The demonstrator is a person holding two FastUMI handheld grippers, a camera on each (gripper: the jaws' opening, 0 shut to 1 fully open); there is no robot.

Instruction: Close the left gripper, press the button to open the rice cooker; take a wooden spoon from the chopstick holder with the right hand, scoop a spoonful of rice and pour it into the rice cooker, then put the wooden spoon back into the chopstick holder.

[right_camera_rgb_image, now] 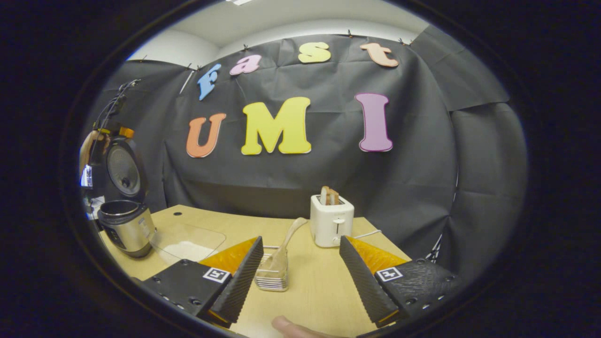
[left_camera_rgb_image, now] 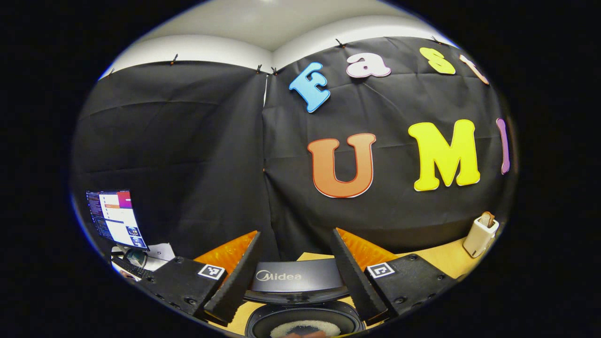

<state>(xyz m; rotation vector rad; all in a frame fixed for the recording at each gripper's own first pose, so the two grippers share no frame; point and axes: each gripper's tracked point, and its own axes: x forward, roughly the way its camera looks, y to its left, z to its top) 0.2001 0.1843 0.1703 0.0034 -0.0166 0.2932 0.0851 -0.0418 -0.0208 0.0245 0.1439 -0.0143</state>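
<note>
The rice cooker [right_camera_rgb_image: 127,227] stands at the table's left end with its lid [right_camera_rgb_image: 123,170] swung up. In the left gripper view I look down past the raised lid [left_camera_rgb_image: 298,277] into the dark inner pot [left_camera_rgb_image: 263,324], where white rice [left_camera_rgb_image: 305,327] lies. My left gripper [left_camera_rgb_image: 296,234] hovers open above the pot, holding nothing. A ribbed metal chopstick holder [right_camera_rgb_image: 272,277] stands on the table with a wooden spoon [right_camera_rgb_image: 290,234] leaning out of it. My right gripper [right_camera_rgb_image: 300,240] is open just short of the holder, the spoon between its fingers but untouched.
A clear tray [right_camera_rgb_image: 188,241] with a patch of rice lies between cooker and holder. A white toaster [right_camera_rgb_image: 332,220] with bread stands behind the holder, and it also appears as the toaster [left_camera_rgb_image: 480,233] at far right. A monitor [left_camera_rgb_image: 115,218] glows at left. A fingertip [right_camera_rgb_image: 288,326] shows low.
</note>
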